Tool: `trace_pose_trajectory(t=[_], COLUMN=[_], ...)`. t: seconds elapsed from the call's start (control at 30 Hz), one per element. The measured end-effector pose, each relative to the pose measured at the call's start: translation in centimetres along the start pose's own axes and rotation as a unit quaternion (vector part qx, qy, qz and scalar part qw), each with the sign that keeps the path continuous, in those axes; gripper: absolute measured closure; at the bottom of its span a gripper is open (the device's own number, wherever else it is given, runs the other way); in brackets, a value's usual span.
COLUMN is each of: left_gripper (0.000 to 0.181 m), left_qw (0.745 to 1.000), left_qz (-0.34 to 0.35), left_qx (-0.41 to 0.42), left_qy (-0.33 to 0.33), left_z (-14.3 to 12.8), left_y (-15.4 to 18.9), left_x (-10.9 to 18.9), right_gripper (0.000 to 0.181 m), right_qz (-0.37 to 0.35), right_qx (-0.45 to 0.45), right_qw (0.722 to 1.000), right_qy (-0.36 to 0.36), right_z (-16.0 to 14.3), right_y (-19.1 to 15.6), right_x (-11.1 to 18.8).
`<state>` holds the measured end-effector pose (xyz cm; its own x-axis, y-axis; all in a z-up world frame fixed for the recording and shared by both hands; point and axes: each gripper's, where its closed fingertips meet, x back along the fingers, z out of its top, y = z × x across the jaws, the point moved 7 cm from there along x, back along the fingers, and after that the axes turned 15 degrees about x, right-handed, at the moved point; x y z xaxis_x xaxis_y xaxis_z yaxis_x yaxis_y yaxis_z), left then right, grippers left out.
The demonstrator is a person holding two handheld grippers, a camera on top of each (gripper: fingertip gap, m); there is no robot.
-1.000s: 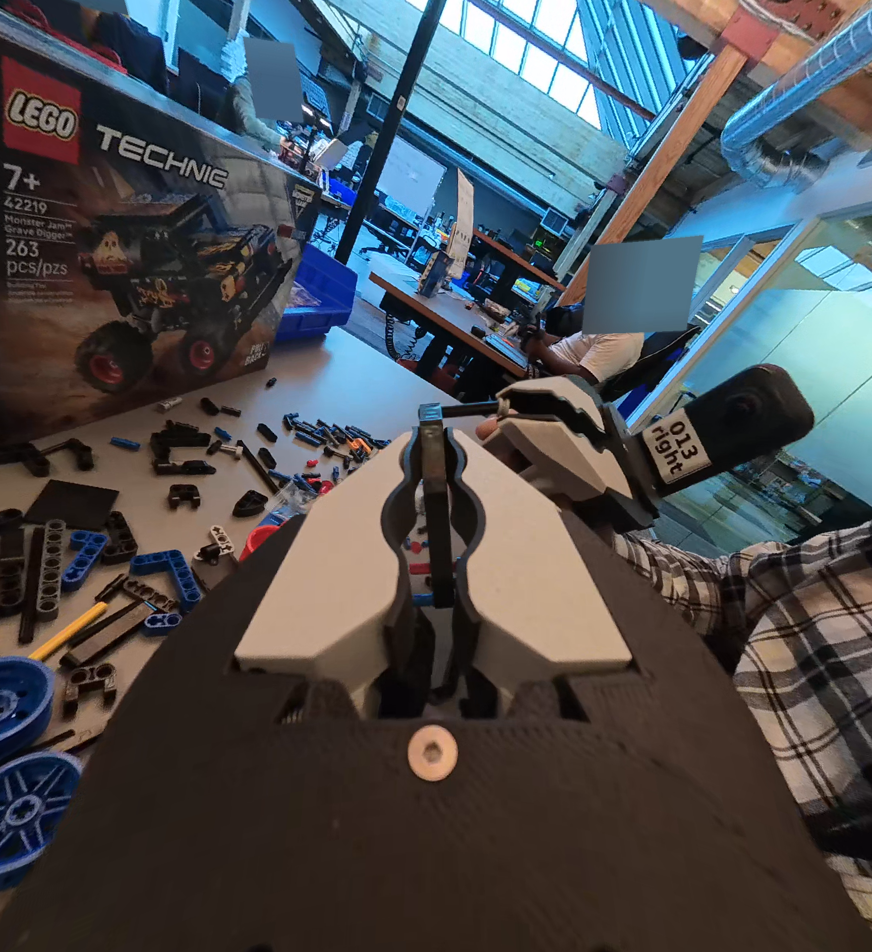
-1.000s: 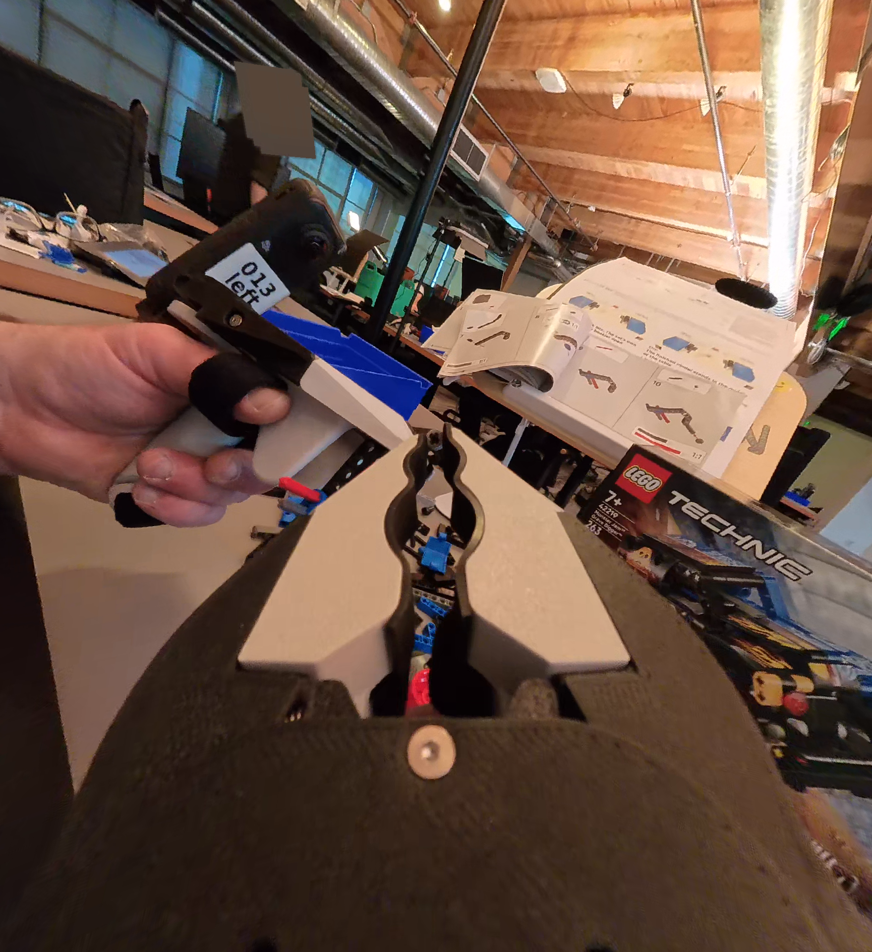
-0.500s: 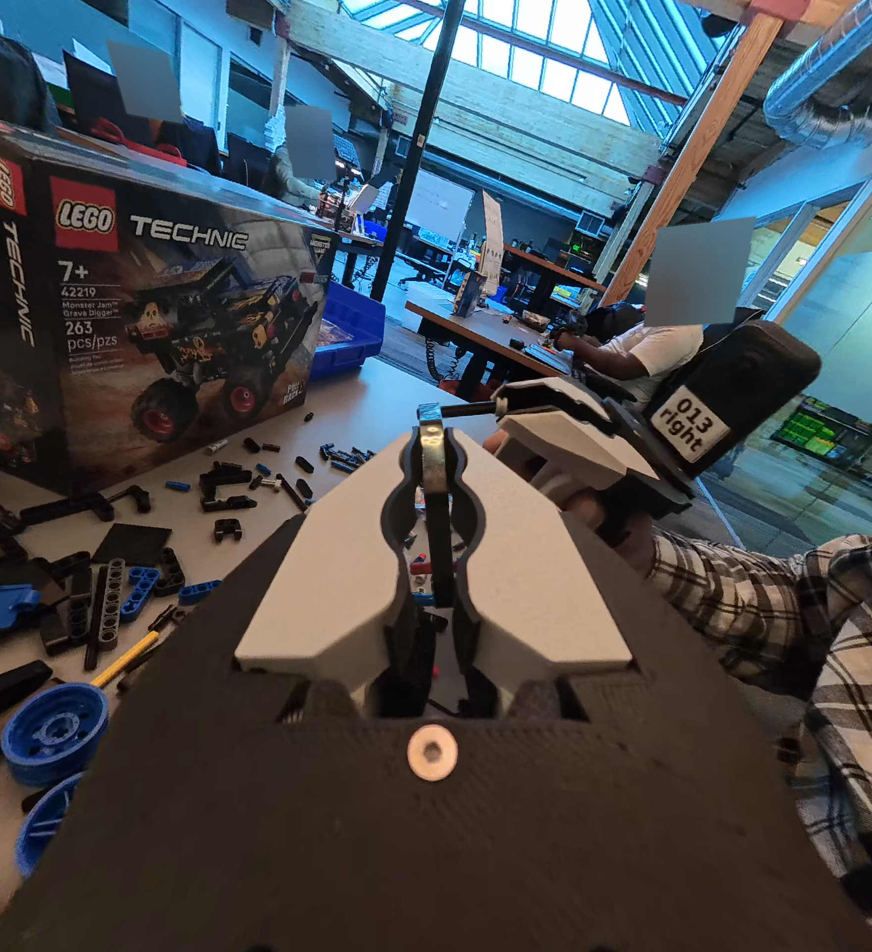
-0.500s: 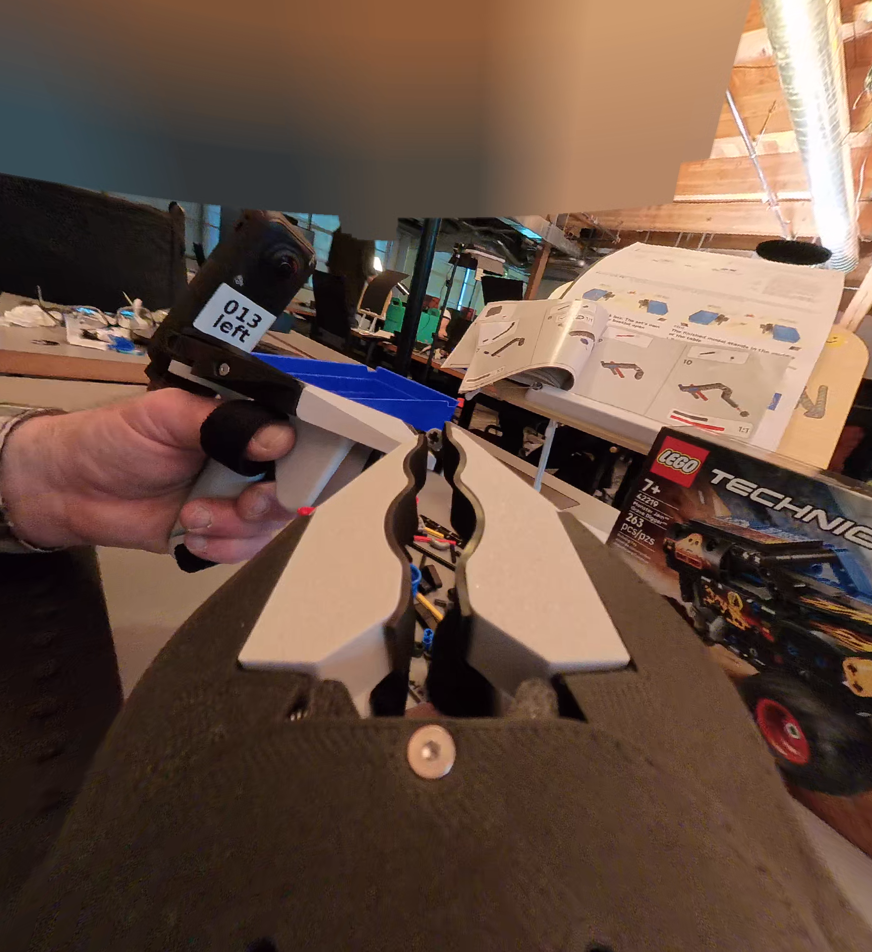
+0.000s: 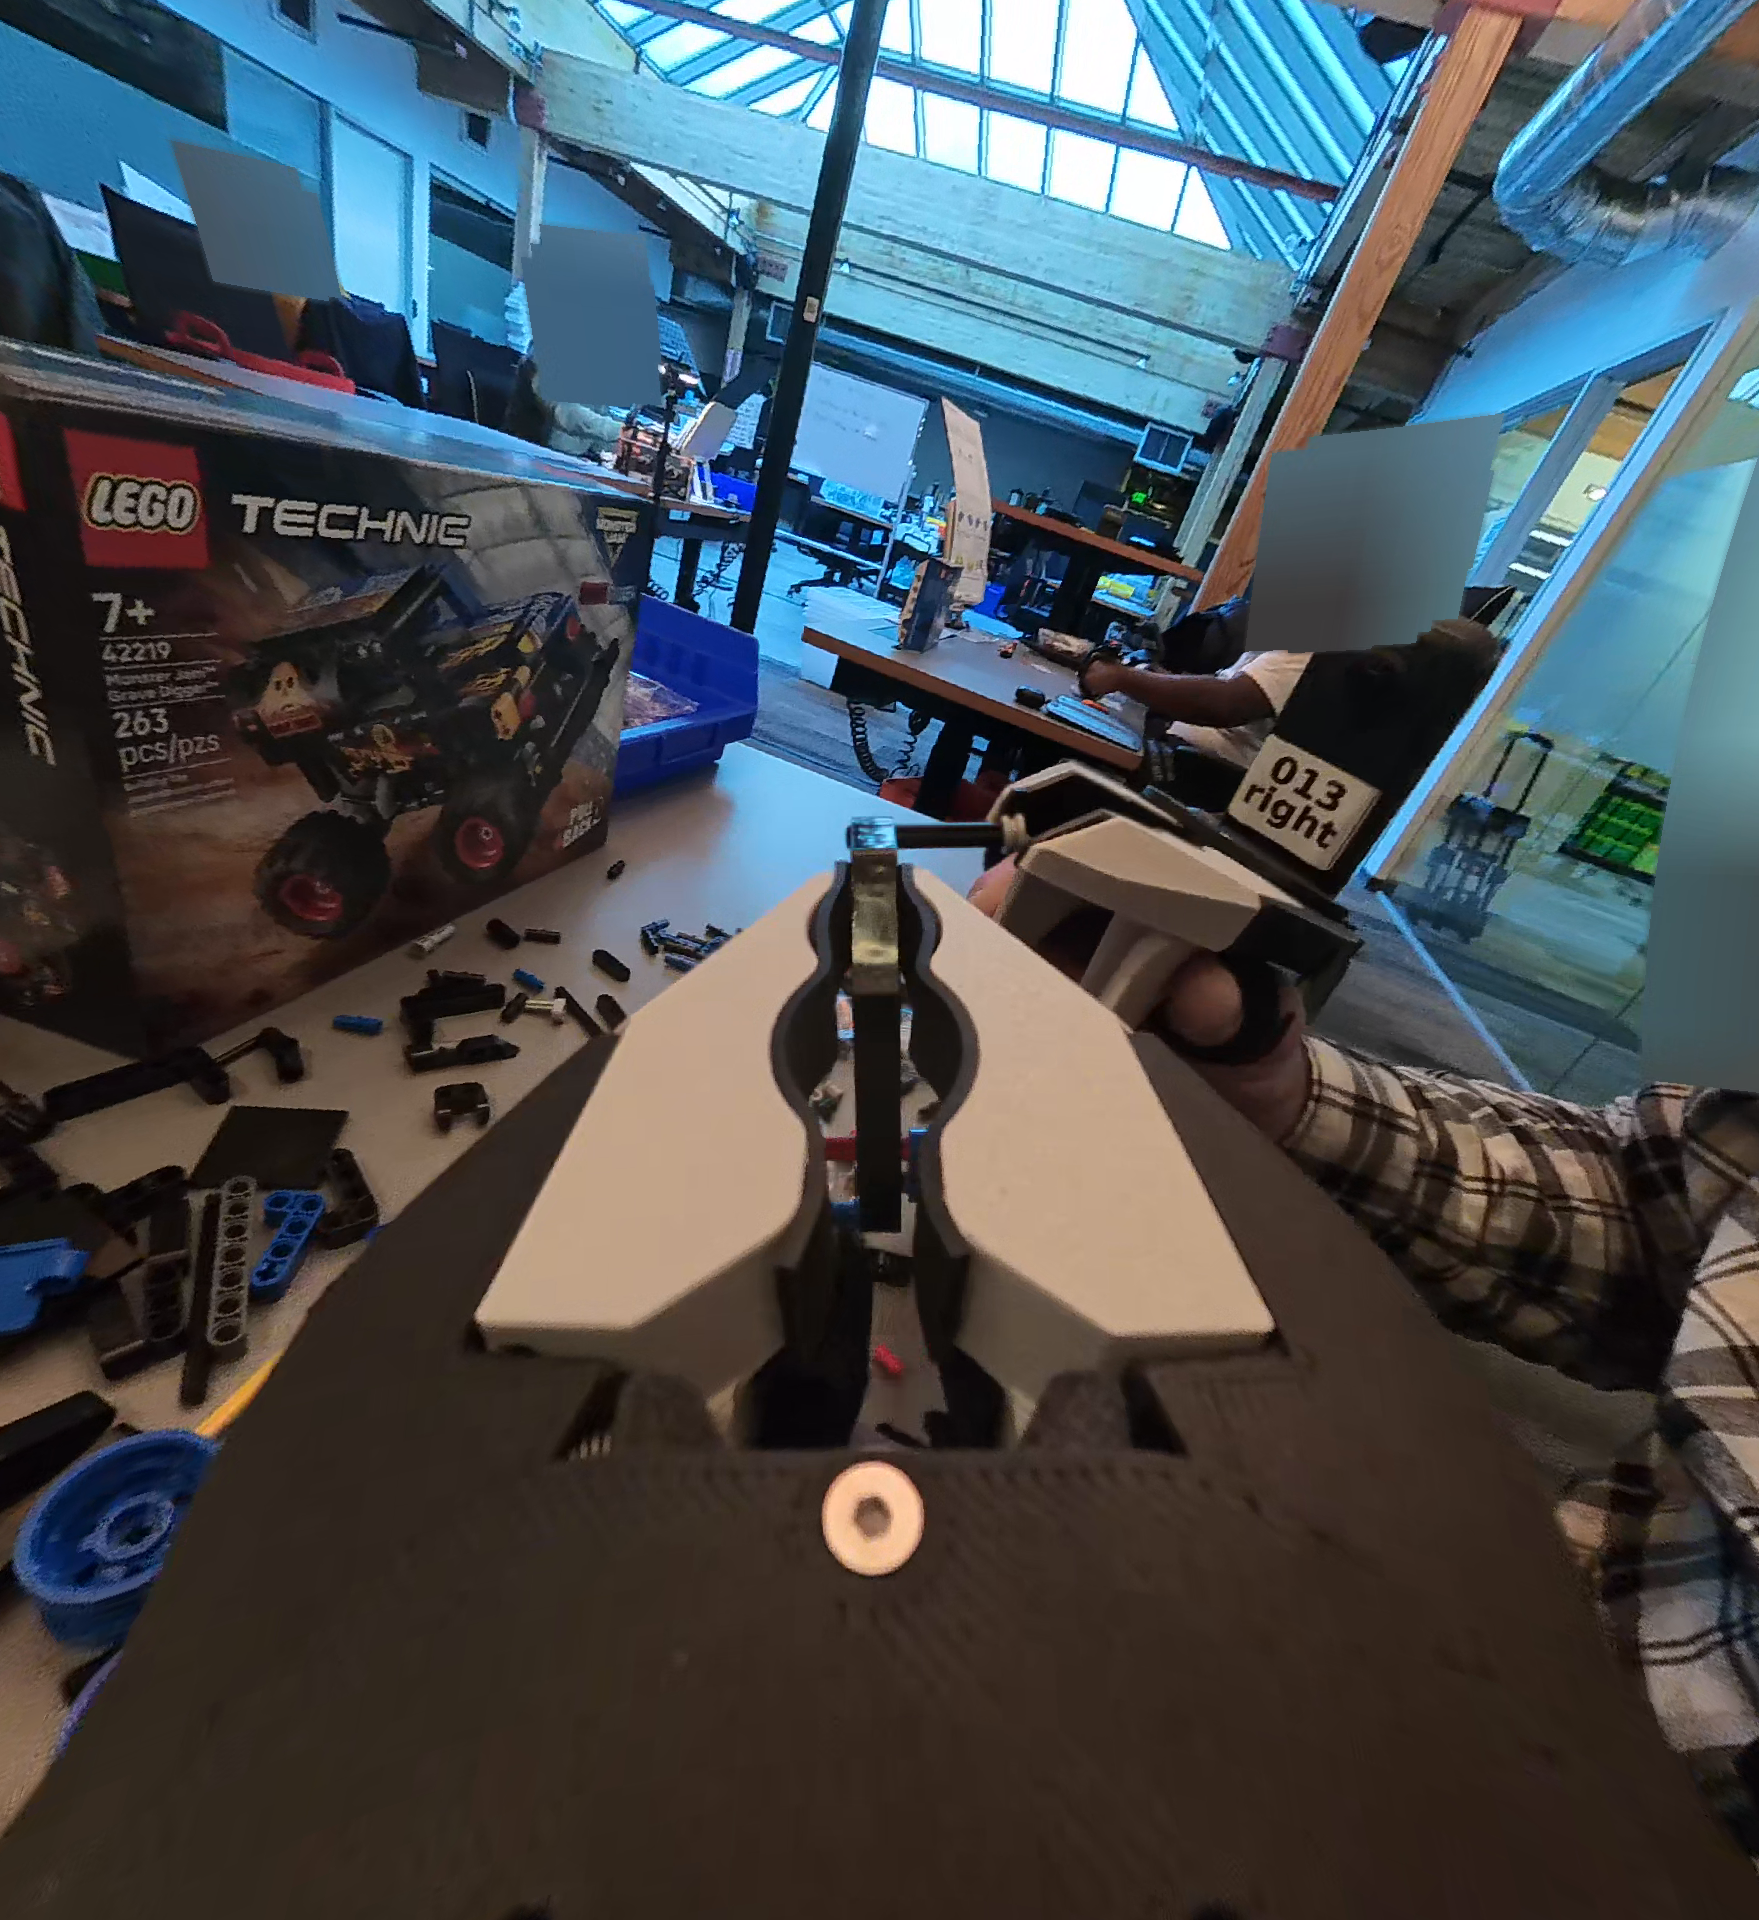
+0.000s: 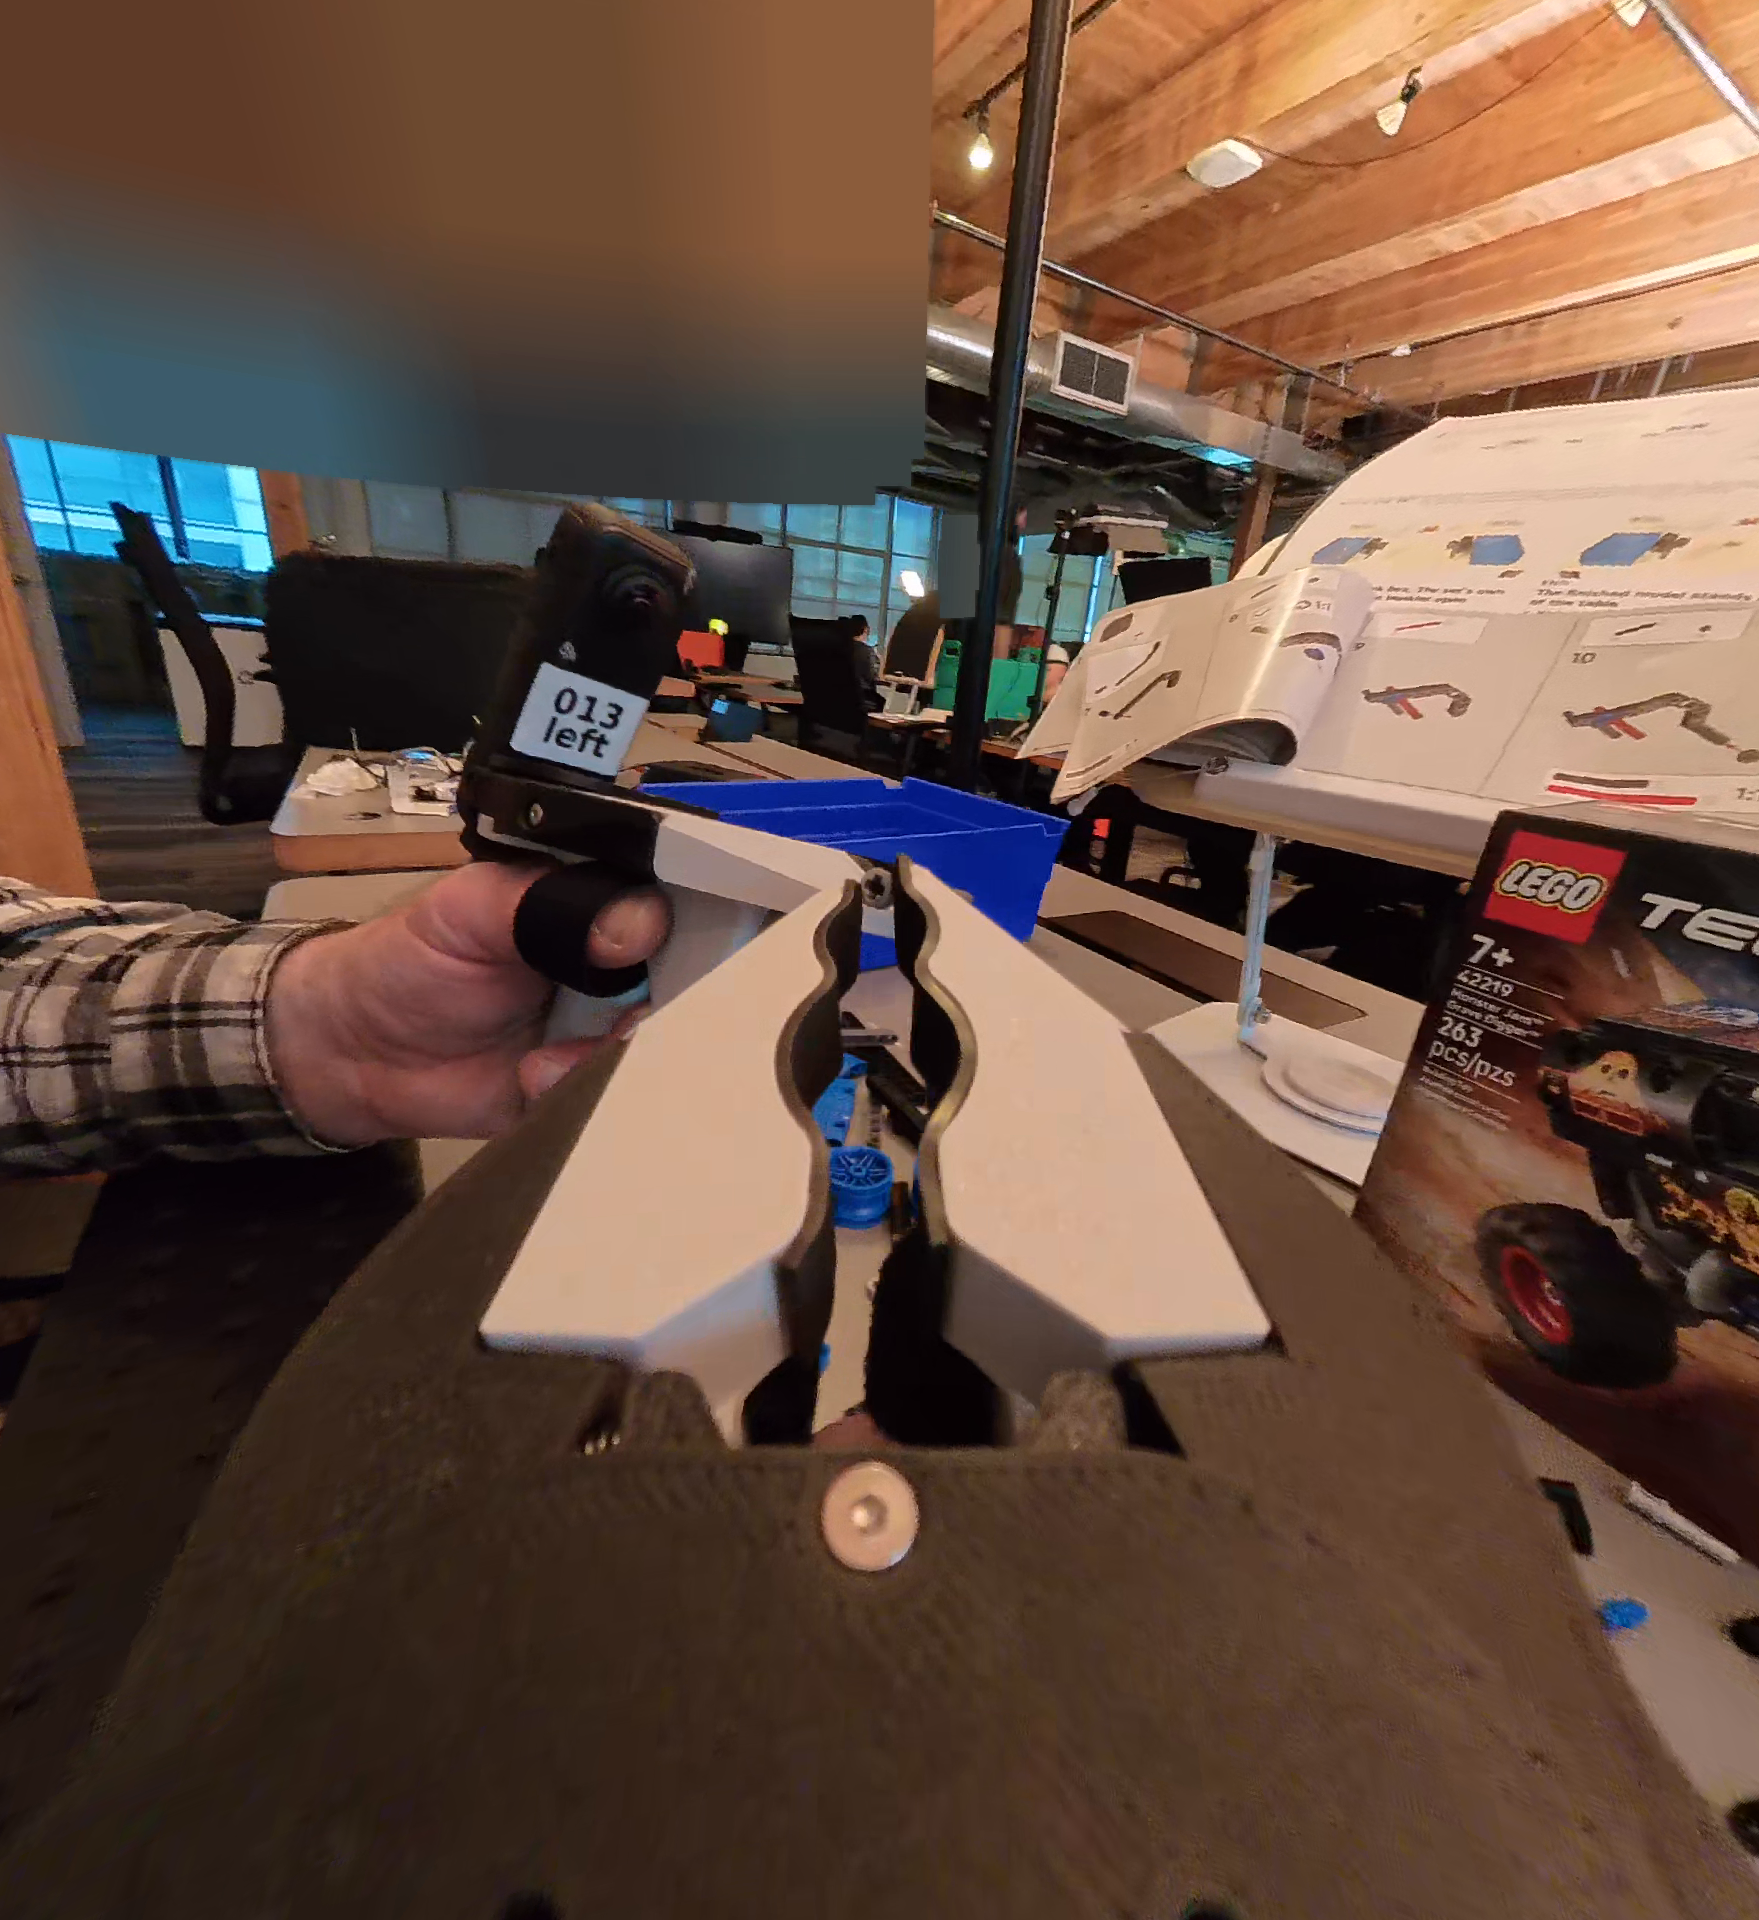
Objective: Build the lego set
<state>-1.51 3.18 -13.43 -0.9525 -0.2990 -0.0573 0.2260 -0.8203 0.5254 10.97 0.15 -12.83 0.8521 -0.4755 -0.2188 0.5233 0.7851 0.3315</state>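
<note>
My left gripper (image 5: 875, 883) is shut on a thin dark beam (image 5: 873, 940) that stands upright between its fingers, held above the table. A black axle (image 5: 942, 833) runs from the beam's top end rightward to my right gripper (image 5: 1020, 826), which a hand holds close by. In the right wrist view my right gripper (image 6: 877, 885) is shut on the axle's grey cross-shaped end (image 6: 875, 886). The left gripper (image 6: 729, 862) sits just beyond it, on the left.
The set's box (image 5: 283, 675) stands at the left of the grey table (image 5: 781, 810), with loose black and blue pieces (image 5: 459, 1029) in front of it. Blue wheels (image 5: 96, 1548) lie near left. A blue bin (image 5: 688, 696) sits behind. An open instruction booklet (image 6: 1426, 675) rests on a stand. Both grippers' tips are close together, under 4 cm apart.
Both grippers have swung together, still joined by the axle. The box has shifted right in the left view and the loose pieces have slid down and left. The grips are unchanged.
</note>
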Motion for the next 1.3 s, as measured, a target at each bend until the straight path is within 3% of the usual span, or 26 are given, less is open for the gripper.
trace_pose_trajectory(t=[0.53, 1.07, 1.3], left_gripper=[0.176, 0.176, 0.176], left_qw=[0.999, 0.999, 0.996], left_qz=[-0.022, -0.04, -0.059], left_qx=[0.025, 0.033, 0.066], left_qy=[0.006, 0.011, 0.009], left_z=[-0.1, -0.2, -0.4], left_y=[0.2, 0.9, 0.7], left_x=[-0.1, 0.0, -0.2], right_gripper=[0.178, 0.177, 0.177], right_qz=[0.022, -0.016, -0.01], right_qx=[-0.026, 0.096, 0.088], right_qw=[0.999, 0.995, 0.996], right_qy=[0.028, 0.019, 0.022], right_z=[0.1, 0.8, 0.7], right_y=[0.1, -0.7, -0.6], right_x=[0.4, 0.5, 0.5])
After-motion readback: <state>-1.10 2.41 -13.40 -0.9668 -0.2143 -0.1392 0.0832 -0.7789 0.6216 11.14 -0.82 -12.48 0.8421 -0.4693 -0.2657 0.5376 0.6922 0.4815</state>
